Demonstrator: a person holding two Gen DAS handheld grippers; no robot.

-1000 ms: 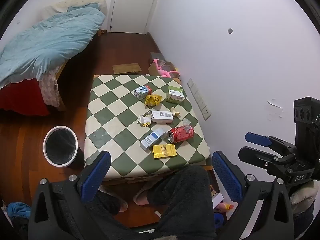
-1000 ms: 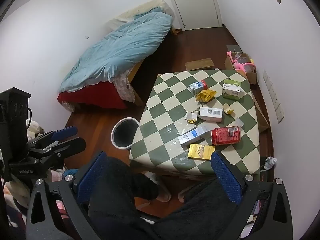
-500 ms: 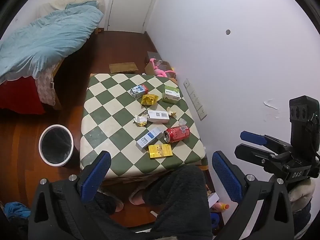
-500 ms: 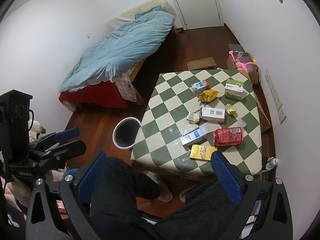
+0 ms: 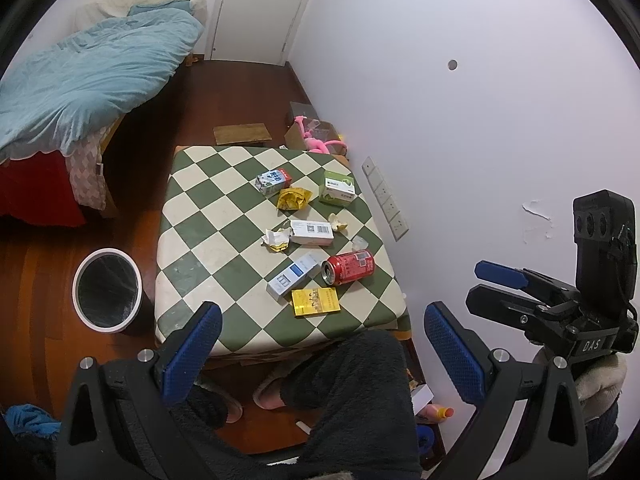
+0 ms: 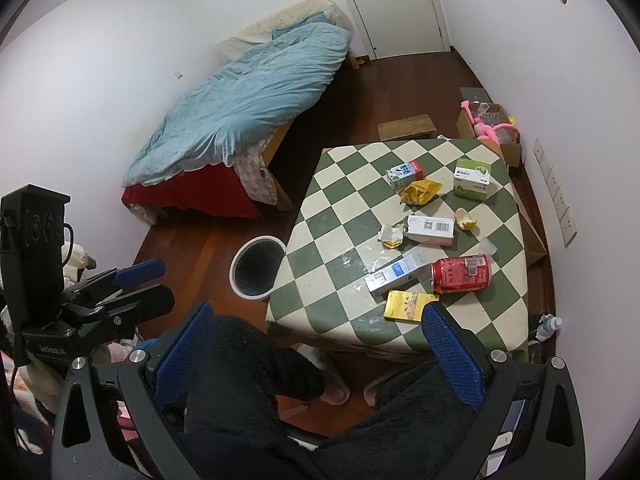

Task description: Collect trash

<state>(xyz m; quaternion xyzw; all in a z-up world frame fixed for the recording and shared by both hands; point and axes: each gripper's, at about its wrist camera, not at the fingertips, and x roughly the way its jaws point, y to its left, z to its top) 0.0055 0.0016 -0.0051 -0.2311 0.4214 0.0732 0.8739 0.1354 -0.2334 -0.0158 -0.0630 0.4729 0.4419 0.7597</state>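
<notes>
Plainly nothing has been picked up yet: both claws hang high above the room, well apart from the checkered table [image 5: 208, 216], and each holds nothing. The left gripper [image 5: 320, 344] has its blue pads spread wide, and so does the right gripper [image 6: 316, 344].

All the trash lies on the right half of the tabletop. Nearest are a yellow packet [image 5: 316, 301], a blue-and-white carton [image 5: 294, 276] just beside it, and a red soda can [image 5: 348, 267] on its side. Further off sit a white box [image 5: 312, 232] with a crumpled wrapper [image 5: 275, 239] touching its left end, a bit of peel [image 5: 338, 223], a yellow snack bag [image 5: 294, 199], a small milk carton [image 5: 273, 181] and a green box [image 5: 337, 188]. A small clear scrap near the can may be plastic; it is too small to tell.

The bin [image 5: 107, 283], lined in black, stands on the floor just left of the table.

The step in hand looks like the first approach. Next, one claw should drop to a near item, probably the packet or the can, close on it, then carry it left over the bin
</notes>
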